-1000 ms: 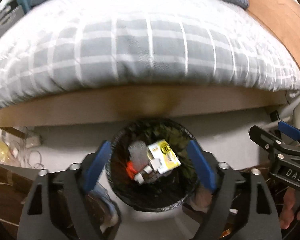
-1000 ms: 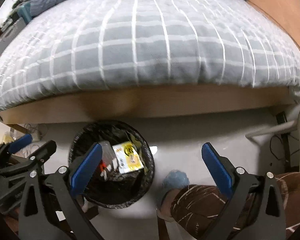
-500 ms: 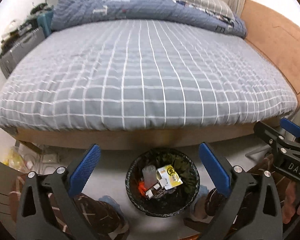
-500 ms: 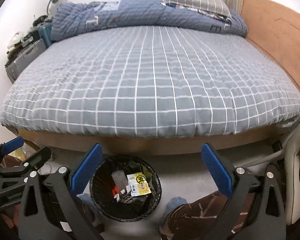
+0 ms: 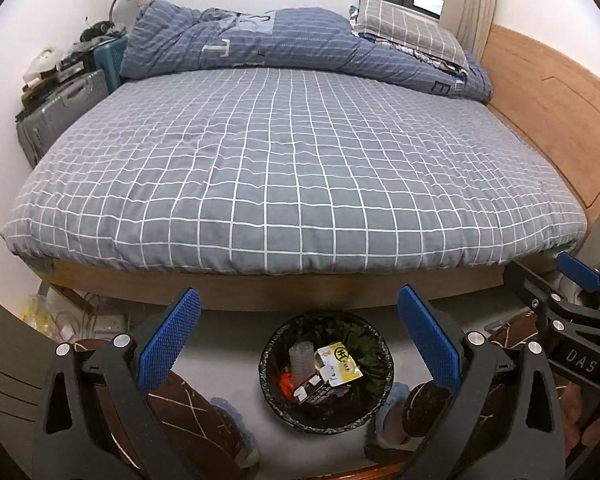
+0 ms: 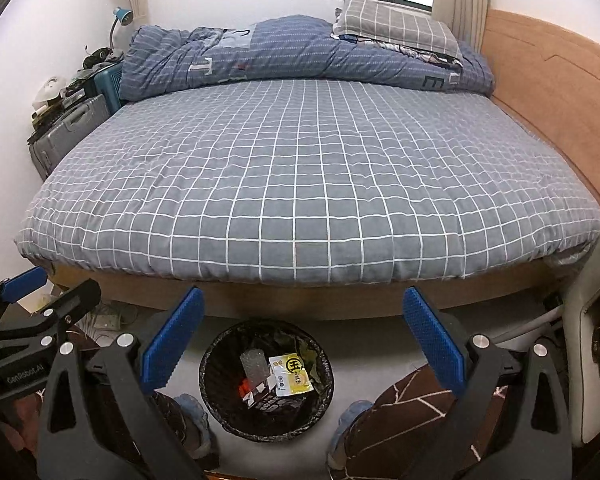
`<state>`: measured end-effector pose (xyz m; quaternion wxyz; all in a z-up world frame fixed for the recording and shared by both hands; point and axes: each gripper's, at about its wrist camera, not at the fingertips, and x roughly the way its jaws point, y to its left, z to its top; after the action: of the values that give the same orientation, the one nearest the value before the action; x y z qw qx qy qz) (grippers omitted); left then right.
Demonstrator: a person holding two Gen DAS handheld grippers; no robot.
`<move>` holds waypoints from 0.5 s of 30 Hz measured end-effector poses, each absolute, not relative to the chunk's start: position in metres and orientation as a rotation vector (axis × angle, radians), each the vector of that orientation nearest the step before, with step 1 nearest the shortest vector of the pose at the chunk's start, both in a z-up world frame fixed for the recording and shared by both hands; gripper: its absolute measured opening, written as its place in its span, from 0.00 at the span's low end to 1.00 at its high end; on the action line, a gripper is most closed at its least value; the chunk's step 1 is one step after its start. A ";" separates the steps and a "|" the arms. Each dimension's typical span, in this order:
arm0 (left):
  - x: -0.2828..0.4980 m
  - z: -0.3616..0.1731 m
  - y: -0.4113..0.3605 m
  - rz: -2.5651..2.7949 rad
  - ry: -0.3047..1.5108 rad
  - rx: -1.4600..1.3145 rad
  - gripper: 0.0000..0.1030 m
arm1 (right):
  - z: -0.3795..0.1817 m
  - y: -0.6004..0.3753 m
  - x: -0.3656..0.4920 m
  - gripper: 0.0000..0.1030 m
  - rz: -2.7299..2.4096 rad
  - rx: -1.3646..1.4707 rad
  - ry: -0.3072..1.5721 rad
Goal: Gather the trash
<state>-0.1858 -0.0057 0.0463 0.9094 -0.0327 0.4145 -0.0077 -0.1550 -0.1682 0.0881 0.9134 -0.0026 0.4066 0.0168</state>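
Black-lined waste bin (image 5: 326, 374) standing on the pale floor at the foot of the bed (image 5: 292, 184), just in front of the wooden bed frame, taken here as the reference landmark. Inside the bin: a yellow-and-white carton (image 5: 337, 363) lying tilted toward the far right, a clear ribbed plastic piece (image 5: 301, 360) upright beside it on the left, a small orange scrap (image 5: 285, 381) lower left, and dark packaging beneath; same contents seen from the right wrist view, bin (image 6: 266, 380) displaced left of centre. Left gripper (image 5: 298, 340) raised above the bin, jaws spread wide, nothing between the blue pads (image 5: 168, 340). Right gripper (image 6: 300, 340) raised above and to the right of the bin, likewise spread wide and empty. Both tools held high and level with fingers directed over the bin toward the bed, probably to survey the room for further rubbish; wide jaws suited to a fresh pick-up. Checked grey bedcover smooth, no litter visible on it; rumpled blue duvet (image 5: 284, 44) and checked pillow (image 5: 408, 36) at the end of the bed far from the bin. Suitcase (image 5: 60, 114) and cluttered items to the far left of the bin, beside the bed. Slippered feet planted either side of the bin, keeping it within easy reach. Collection judged largely complete, no loose trash discernible.
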 end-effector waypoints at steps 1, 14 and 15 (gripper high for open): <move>-0.186 0.047 -0.006 -0.017 0.853 -0.066 0.94 | 0.089 -0.168 -0.155 0.93 0.033 -0.006 0.836; -0.186 0.043 -0.003 -0.007 0.861 -0.073 0.94 | 0.088 -0.171 -0.156 0.93 0.039 -0.002 0.847; -0.186 0.043 -0.004 -0.006 0.861 -0.071 0.94 | 0.087 -0.171 -0.156 0.93 0.038 -0.002 0.849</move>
<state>-0.1864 -0.0039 0.0431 0.9081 -0.0344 0.4173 -0.0030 -0.1562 -0.1706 0.0867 0.9110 -0.0009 0.4119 0.0186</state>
